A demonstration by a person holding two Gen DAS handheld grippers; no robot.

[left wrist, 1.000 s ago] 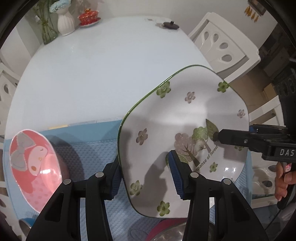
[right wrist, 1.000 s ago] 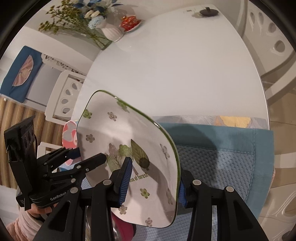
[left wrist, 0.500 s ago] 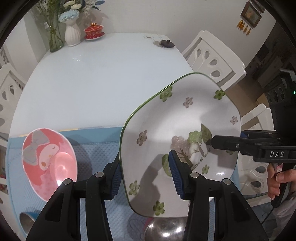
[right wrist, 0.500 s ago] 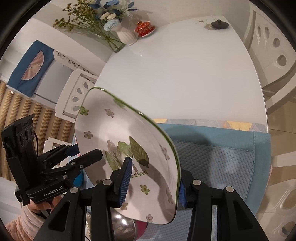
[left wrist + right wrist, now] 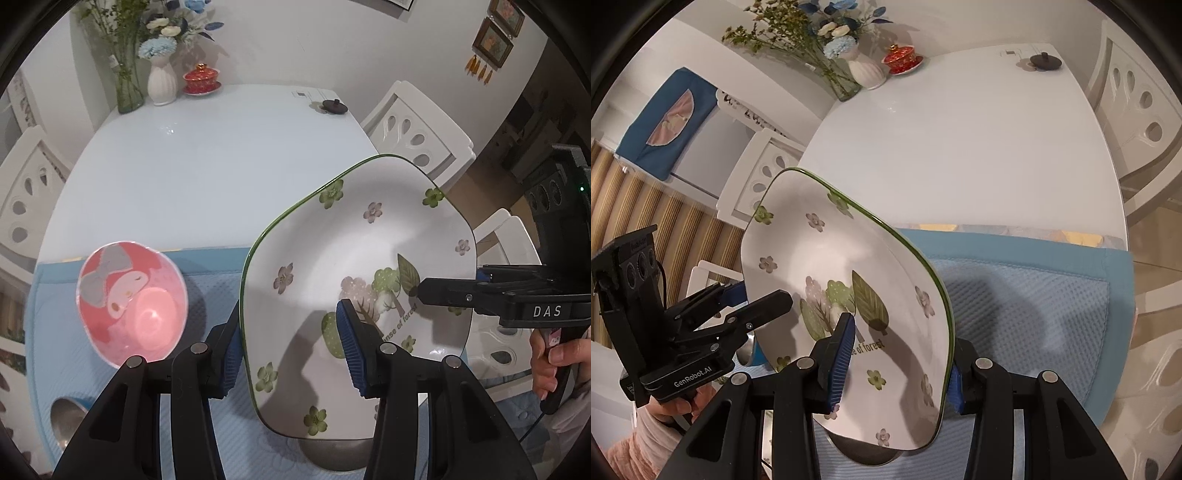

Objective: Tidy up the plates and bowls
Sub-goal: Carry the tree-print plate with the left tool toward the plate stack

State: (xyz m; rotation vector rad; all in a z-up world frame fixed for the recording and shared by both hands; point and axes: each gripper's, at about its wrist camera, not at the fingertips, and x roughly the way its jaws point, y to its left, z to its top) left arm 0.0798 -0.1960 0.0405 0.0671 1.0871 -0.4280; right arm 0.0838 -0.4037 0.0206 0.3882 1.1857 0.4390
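Both grippers clamp one floral plate (image 5: 354,266), held tilted above the blue mat (image 5: 1027,295): left gripper (image 5: 291,350) pinches its left rim, right gripper (image 5: 897,362) its right rim. Steel bowl (image 5: 332,454) sits under it. Pink bowl (image 5: 133,306) rests left on mat. Beyond, bare white table (image 5: 221,166), vase (image 5: 161,83), red lidded cup (image 5: 201,78).
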